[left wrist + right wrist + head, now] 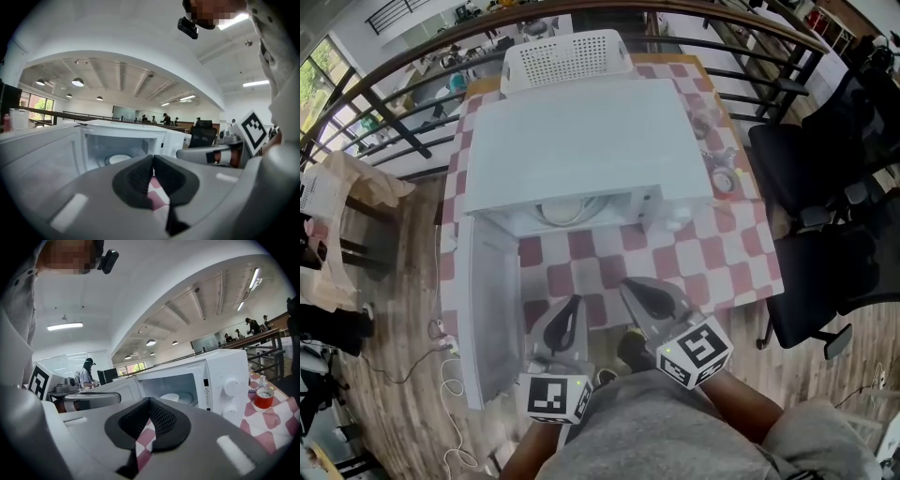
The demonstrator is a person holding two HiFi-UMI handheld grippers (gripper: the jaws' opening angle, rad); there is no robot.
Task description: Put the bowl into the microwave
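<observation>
Head view: a white box-shaped microwave oven (581,141) stands on a table under a pink-and-white checked cloth (712,253). Its white door (487,309) hangs wide open toward the near left. The round white bowl (570,210) sits inside the cavity, and only its near rim shows below the oven's top. The left gripper (570,309) and the right gripper (636,291) hang side by side over the table's near edge, apart from each other, with both tips aimed at the oven. A white perforated plastic basket (567,56) lies just beyond the oven on the far side. Black office chairs (825,234) stand to the right of the table.

Left gripper view: the left gripper (153,161) is clenched, its dark pads pressed together with nothing between them. Beyond them the oven cavity is open and the bowl (119,159) rests on its floor. The right gripper (185,153) shows alongside at the right.

Right gripper view: the right gripper (150,404) is likewise clenched and empty, its pads meeting at the tips over the checked cloth. The bowl (176,398) lies in the cavity, left of the oven's two round white knobs (230,387). A small clear glass of red liquid (264,397) stands on the cloth to the right of the oven. The left gripper (112,398) reaches in from the left.
</observation>
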